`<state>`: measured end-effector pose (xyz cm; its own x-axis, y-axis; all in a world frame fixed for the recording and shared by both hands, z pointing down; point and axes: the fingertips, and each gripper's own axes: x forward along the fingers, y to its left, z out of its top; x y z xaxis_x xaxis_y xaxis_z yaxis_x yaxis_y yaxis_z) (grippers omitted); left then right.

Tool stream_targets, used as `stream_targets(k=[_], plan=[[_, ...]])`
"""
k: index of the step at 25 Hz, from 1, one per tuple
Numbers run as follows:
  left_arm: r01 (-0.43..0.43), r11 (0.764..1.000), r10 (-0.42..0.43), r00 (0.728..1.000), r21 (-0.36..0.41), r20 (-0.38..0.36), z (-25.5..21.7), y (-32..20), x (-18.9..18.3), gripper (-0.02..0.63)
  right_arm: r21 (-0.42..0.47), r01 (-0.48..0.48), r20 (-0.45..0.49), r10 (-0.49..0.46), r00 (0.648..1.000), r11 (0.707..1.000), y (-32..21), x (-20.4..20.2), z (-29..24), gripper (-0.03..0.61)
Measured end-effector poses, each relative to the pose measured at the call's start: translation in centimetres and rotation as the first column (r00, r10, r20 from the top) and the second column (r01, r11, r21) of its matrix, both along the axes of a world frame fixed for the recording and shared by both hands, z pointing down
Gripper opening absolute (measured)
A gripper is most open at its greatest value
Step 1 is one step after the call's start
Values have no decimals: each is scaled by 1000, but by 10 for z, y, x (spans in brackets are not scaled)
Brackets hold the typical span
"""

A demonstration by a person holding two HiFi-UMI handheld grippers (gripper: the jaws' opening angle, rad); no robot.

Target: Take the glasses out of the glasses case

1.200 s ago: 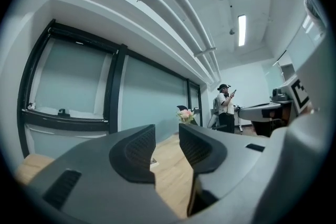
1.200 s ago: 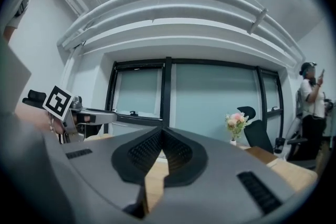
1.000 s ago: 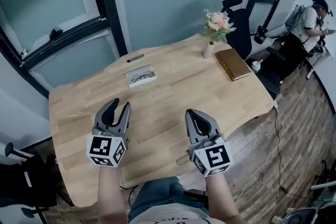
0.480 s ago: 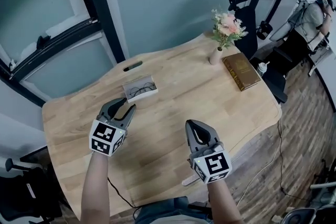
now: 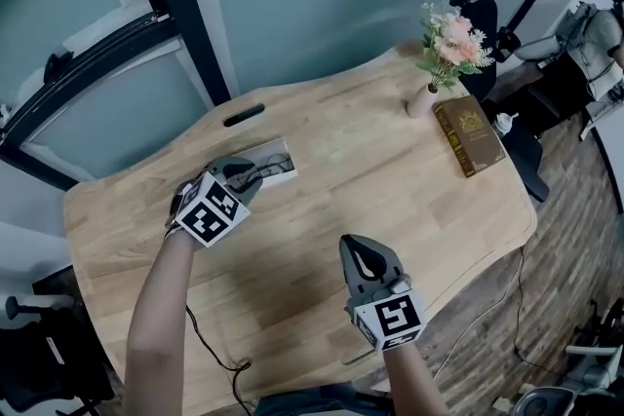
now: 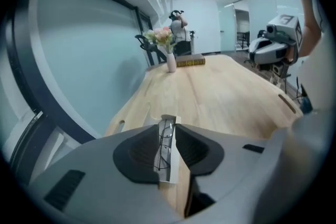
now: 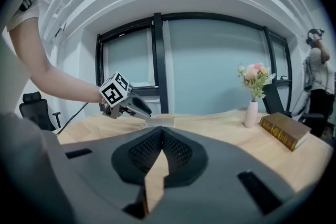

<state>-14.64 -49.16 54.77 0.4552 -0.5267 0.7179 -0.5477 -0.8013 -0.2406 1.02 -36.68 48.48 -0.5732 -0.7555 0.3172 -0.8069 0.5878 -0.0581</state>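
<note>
Glasses between jaws of closing left claw

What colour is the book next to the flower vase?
The book is brown with gold markings; head view shows it best.

glasses in case; book beside vase.

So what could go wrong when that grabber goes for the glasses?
The left gripper's jaws are closing with the thin glasses lined up between them, not yet pinched. A crooked bite might bend or scratch them. The case sits loose on the table, and the right gripper hangs shut, well away from it. So the case might slide or lift along with the glasses.
</note>
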Motion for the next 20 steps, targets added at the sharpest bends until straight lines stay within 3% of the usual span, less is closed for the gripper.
stream_targets(k=[10,14,16,20], plan=[[-92,984,122,971,-152,205,75,-39,5,103,-58,3,-32,-4,999,998,-16,-3,30,11],[-76,980,119,964,-185,236,89,-43,5,86,-80,0,-42,-3,999,997,-17,0,40,11],[-66,981,110,963,-182,245,93,-44,3,36,-83,-2,-45,-2,999,997,-18,0,41,11],[-54,984,93,968,-172,233,90,-44,1,23,-80,-1,-47,-3,999,997,-22,1,41,11]])
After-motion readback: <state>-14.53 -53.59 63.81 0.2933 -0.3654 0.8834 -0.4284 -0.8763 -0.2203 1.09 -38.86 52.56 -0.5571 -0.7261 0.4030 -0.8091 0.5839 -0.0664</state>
